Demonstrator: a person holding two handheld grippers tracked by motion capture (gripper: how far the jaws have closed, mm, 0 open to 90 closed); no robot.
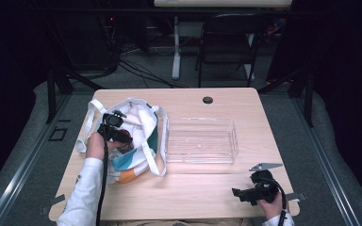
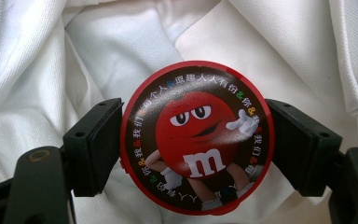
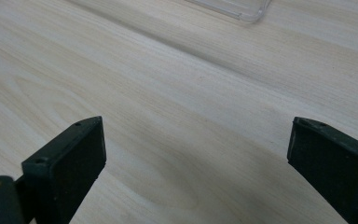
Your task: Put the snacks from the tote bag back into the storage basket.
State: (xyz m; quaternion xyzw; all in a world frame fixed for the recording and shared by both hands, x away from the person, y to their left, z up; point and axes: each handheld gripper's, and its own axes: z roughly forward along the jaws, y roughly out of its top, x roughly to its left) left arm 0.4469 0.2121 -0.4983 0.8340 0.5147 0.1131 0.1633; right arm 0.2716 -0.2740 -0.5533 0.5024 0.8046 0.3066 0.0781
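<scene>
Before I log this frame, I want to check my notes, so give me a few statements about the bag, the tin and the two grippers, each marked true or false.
1. The left gripper has its fingers closed on a round red M&M's tin. True.
2. The tin lies in the clear plastic tray. False: it sits against the white lining of the tote bag, and nothing can be seen in the tray.
3. The right gripper holds the tray's corner. False: its jaws stand wide apart over the bare wooden table.
4. The tote bag lies to the left of the tray in the high view. True.
</scene>
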